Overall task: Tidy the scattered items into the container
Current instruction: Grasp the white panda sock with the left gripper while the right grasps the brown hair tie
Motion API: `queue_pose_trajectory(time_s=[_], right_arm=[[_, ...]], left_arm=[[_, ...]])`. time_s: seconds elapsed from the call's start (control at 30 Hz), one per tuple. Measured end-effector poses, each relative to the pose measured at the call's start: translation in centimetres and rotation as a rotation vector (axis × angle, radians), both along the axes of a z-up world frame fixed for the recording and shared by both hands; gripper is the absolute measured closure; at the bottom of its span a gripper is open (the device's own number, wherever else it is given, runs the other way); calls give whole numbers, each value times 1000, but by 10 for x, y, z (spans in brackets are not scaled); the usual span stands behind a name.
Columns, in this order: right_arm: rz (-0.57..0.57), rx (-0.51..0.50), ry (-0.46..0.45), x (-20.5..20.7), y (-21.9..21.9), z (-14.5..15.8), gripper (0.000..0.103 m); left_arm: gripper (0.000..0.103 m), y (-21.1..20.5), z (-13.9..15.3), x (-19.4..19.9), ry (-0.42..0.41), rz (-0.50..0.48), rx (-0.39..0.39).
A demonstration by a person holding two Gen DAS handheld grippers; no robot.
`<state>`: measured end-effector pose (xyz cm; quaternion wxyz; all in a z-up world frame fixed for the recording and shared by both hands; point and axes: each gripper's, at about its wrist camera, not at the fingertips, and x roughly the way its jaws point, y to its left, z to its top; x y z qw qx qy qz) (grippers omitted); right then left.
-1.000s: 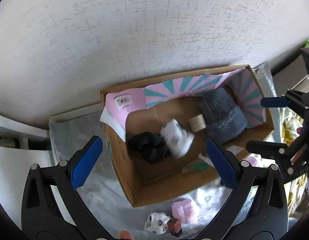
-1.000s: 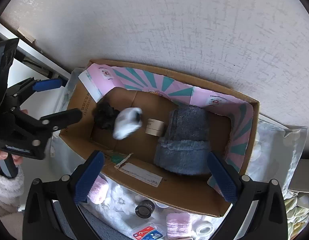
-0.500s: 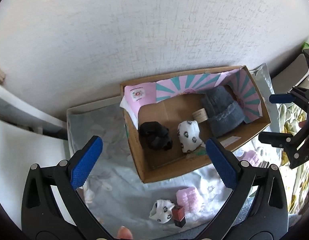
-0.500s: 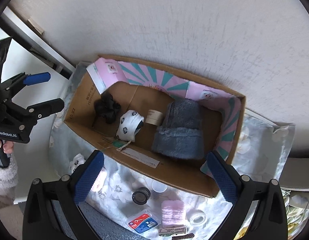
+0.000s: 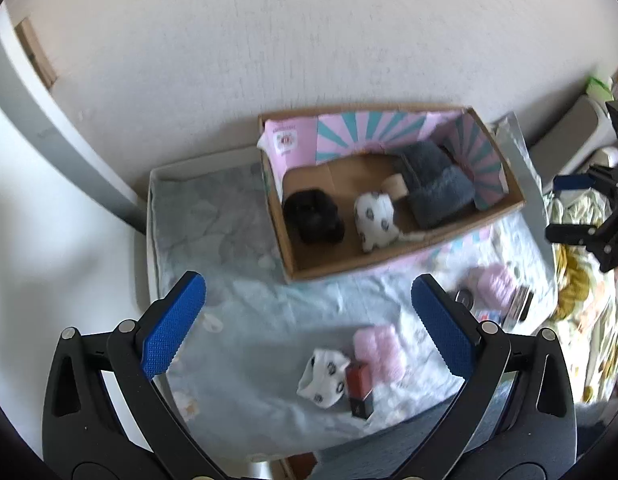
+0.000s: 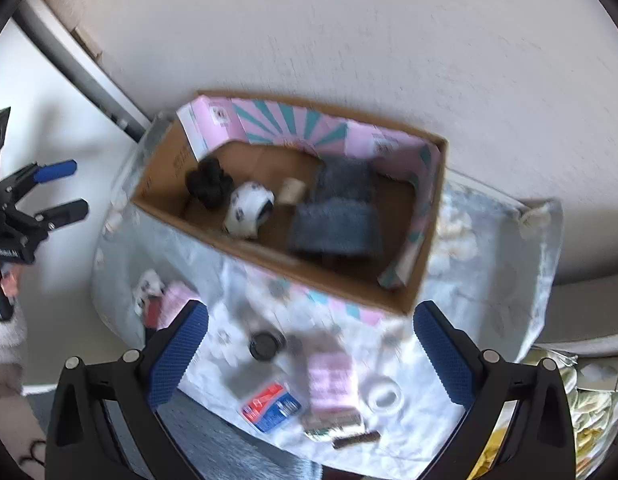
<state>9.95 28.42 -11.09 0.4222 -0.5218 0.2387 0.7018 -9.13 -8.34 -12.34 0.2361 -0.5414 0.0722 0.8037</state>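
Patterned sock (image 5: 323, 376) lies loose on the bed (image 5: 237, 320), outside the cardboard box (image 5: 293, 256). Left view: it sits low between the left gripper (image 5: 309, 322), jaws wide open and empty, touching a red block (image 5: 359, 388). Right view: right gripper (image 6: 309, 350), also open and empty, shows a lid (image 6: 264, 346), tape roll (image 6: 385, 396) and blue packet (image 6: 271, 406) nearer; the sock is blurred, far left.

Brown box (image 5: 393, 262) pink-teal striped inside, black-spotted white sock (image 5: 374, 220), grey hat (image 5: 433, 188)

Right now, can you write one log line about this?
left gripper: open, empty | right gripper: open, empty | box: holds spotted sock
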Motion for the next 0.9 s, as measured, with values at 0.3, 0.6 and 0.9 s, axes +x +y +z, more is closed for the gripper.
queue_pose_trajectory(time_s=[0.3, 0.6, 0.9], right_arm=[[13, -16, -47, 51, -43, -33, 0], [-21, -43, -66, 85, -73, -65, 0], [-28, -18, -147, 116, -99, -104, 1]], left_arm=[[2, -32, -36, 46, 0, -37, -44], [9, -38, -87, 80, -20, -135, -77], [12, -29, -125, 98, -24, -243, -93]])
